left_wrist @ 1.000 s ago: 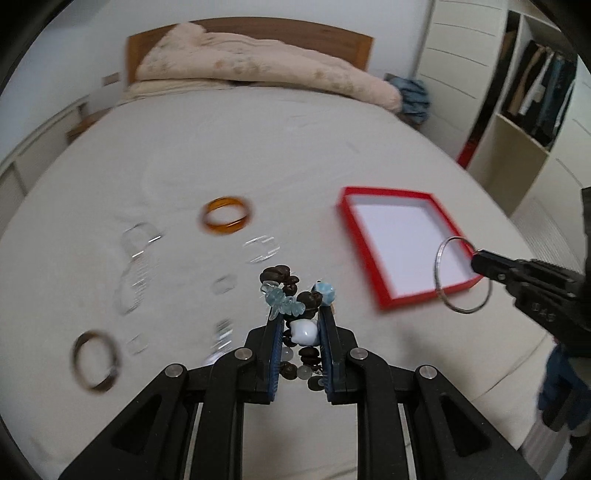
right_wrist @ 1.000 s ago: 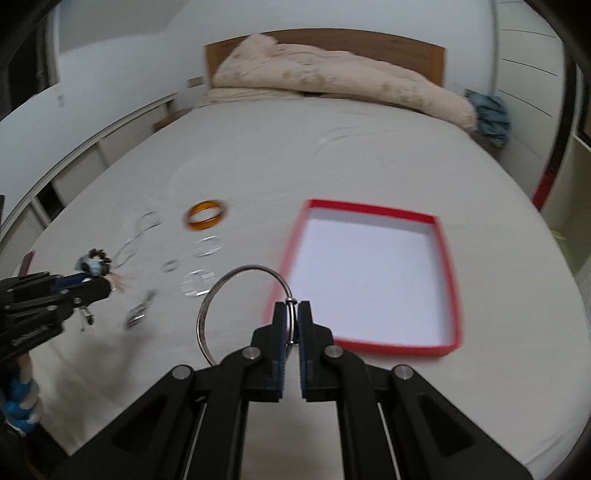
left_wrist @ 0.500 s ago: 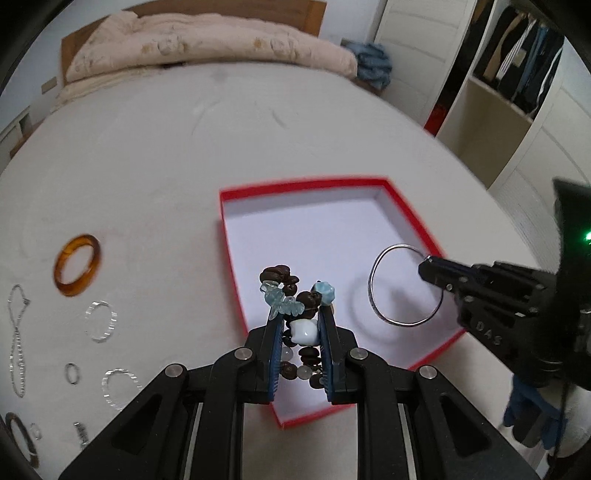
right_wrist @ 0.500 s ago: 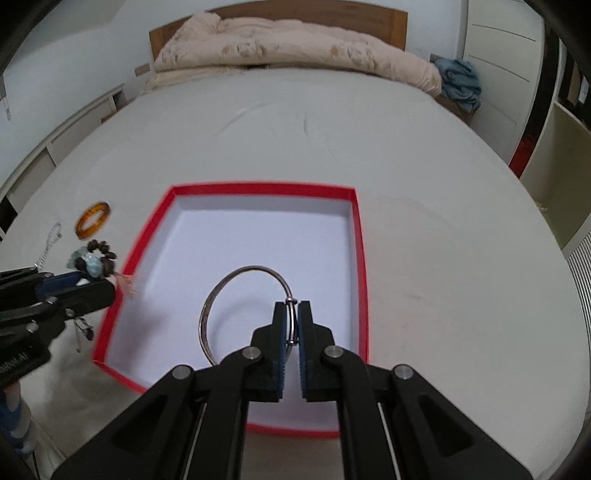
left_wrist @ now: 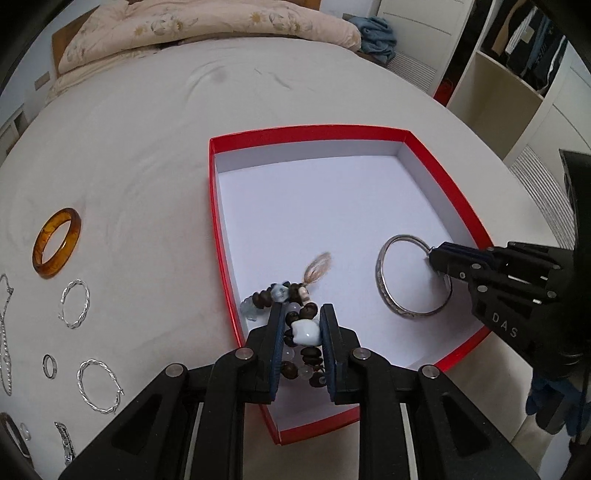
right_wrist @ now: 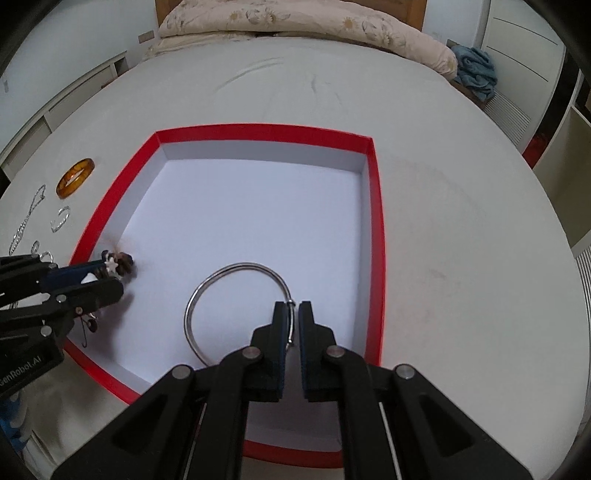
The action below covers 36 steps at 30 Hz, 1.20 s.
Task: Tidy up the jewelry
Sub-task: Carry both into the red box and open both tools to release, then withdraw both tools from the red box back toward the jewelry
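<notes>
A red box (left_wrist: 221, 236) with a white floor lies open on the bed; it also shows in the right wrist view (right_wrist: 376, 206). My left gripper (left_wrist: 302, 314) is shut on a beaded bracelet (left_wrist: 301, 330) of dark, white and pale blue beads, low over the box's near left corner. My right gripper (right_wrist: 291, 308) is shut on a thin silver bangle (right_wrist: 207, 291), held just above the box floor; the bangle also shows in the left wrist view (left_wrist: 384, 284). The left gripper shows at the left of the right wrist view (right_wrist: 107, 273).
On the bedsheet left of the box lie an amber bangle (left_wrist: 55, 243), two twisted silver hoops (left_wrist: 74, 304) (left_wrist: 98, 386), a small ring (left_wrist: 49, 365) and a silver chain (left_wrist: 5, 332). A rolled duvet (left_wrist: 207, 26) lies at the bed's head. A wardrobe (left_wrist: 517, 74) stands at the right.
Both grippers have moved from above the bed to low inside the red box, each still holding its piece. The beaded bracelet's tassel now swings forward.
</notes>
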Available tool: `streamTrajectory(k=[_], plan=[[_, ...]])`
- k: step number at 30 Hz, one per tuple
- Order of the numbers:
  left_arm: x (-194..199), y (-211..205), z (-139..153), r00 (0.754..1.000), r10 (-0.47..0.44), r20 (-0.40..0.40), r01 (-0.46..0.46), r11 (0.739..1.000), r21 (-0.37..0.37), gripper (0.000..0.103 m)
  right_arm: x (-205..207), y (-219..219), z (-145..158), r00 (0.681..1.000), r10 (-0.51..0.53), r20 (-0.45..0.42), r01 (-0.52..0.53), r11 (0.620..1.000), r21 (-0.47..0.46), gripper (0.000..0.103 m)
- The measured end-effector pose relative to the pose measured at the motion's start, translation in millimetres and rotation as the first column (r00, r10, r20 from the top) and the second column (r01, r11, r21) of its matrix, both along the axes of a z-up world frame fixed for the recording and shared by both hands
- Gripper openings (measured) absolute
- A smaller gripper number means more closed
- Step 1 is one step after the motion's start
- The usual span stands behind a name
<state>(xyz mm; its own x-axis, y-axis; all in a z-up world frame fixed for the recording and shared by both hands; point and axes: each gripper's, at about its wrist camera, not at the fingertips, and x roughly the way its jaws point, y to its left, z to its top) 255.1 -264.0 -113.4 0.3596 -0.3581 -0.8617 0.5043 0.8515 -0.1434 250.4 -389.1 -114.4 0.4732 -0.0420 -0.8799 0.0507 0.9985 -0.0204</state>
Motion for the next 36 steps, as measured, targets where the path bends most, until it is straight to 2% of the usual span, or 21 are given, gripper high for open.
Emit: streamTrajectory(k=[1, 3, 5, 8, 12, 15, 17, 22, 30, 36], plan=[[-0.7, -1.1, 1.0, 1.0, -0.003, -0.001, 0.003, 1.0, 0.003, 0.02, 0.3, -0.3, 1.2, 1.0, -0.003, -0.003, 0.003, 1.0, 0.001, 0.011], [-1.7, -1.5, 2.4, 1.0, -0.001, -0.007, 0.001, 1.0, 0.003, 0.022, -1.2, -2.0, 6.4, 1.0, -0.013, 0.003, 0.013, 1.0, 0.012, 0.026], [-3.2, 1.3, 6.2, 1.0, 0.0, -0.013, 0.0, 1.0, -0.01, 0.027, -4.6, -2.6, 16.3, 0.999, -0.03, 0.025, 0.029, 0.999, 0.018, 0.032], [-7.4, 7.7, 17.5, 1.0, 0.014, -0.005, -0.014, 1.0, -0.024, 0.034, -15.2, -4.2, 37.0, 0.997, -0.045, 0.059, 0.045, 0.999, 0.007, 0.032], [-15.4, 27.9, 44.0, 0.998, 0.05, 0.03, -0.048, 0.997, -0.067, 0.035, -36.4, -9.3, 66.7, 0.99, -0.089, 0.109, 0.089, 0.996, 0.007, 0.032], [-28.7, 39.7, 72.6, 0.994, 0.07, 0.086, -0.061, 0.993, -0.098, 0.035, -59.1, -10.8, 89.6, 0.982, -0.131, 0.139, 0.13, 0.991, 0.021, 0.032], [-42.3, 52.8, 89.8, 0.989, 0.078, 0.124, -0.065, 0.993, -0.102, 0.038, -71.9, -8.7, 101.7, 0.976, -0.147, 0.159, 0.142, 0.989, 0.04, 0.032], [-67.4, 93.8, 116.9, 0.979, 0.123, 0.162, -0.109, 0.989, -0.096, 0.038, -109.0, 19.3, 126.0, 0.973, -0.127, 0.194, 0.12, 0.992, 0.05, 0.033], [-112.2, 189.5, 140.7, 0.941, 0.256, 0.222, -0.246, 0.967, -0.073, 0.038, -154.8, 79.1, 148.8, 0.966, -0.079, 0.245, 0.053, 0.993, 0.108, 0.033], [-146.5, 268.8, 155.7, 0.896, 0.366, 0.252, -0.366, 0.93, -0.048, 0.038, -175.8, 120.5, 157.8, 0.959, -0.06, 0.275, 0.015, 0.987, 0.163, 0.033]])
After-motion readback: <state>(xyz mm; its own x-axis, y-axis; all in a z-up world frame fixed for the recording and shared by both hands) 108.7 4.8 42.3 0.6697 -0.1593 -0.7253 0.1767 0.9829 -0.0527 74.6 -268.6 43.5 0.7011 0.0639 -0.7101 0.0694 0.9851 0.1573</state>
